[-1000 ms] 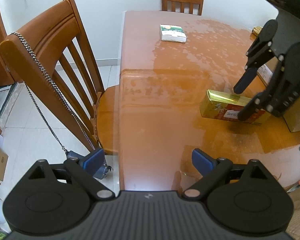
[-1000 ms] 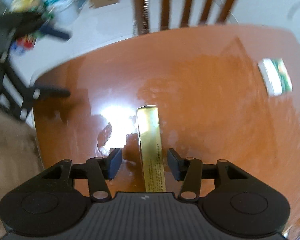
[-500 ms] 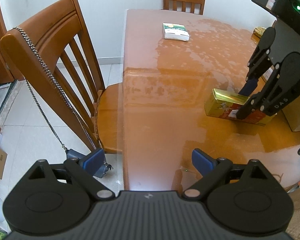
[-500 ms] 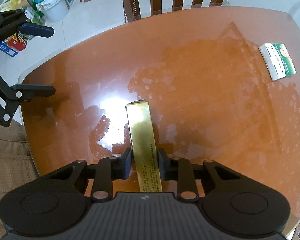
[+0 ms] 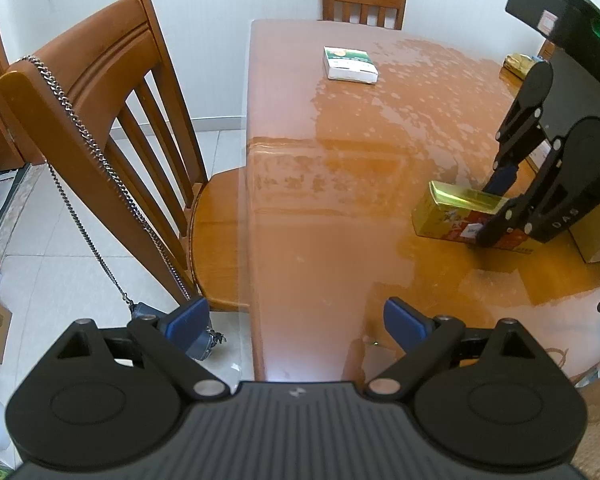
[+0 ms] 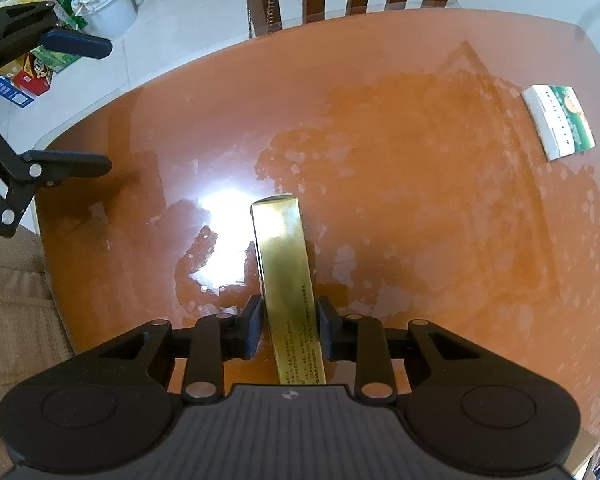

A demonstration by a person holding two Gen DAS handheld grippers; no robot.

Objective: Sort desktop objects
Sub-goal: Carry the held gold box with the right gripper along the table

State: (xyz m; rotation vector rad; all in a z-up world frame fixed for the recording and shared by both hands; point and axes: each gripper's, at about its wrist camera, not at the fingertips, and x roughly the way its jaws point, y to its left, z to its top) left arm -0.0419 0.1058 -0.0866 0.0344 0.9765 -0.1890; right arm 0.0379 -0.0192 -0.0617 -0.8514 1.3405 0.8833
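Both units same build. Left gripper (image 5: 296,320): matte black plastic body w/ ribbed top plate, tiny white logo at centre front; two round black discs either side; triangular cut-outs in the link arms; silver pivot pins/rivets at joints; blue pads on fingertips (image 5: 404,322). Right gripper (image 6: 287,330): same ribbed black housing, discs, silver pins; pads look dark navy. Seen from left cam, right unit carries boxy black camera housing w/ green LED, pale sticker, and embossed lettering on one arm, unreadable.
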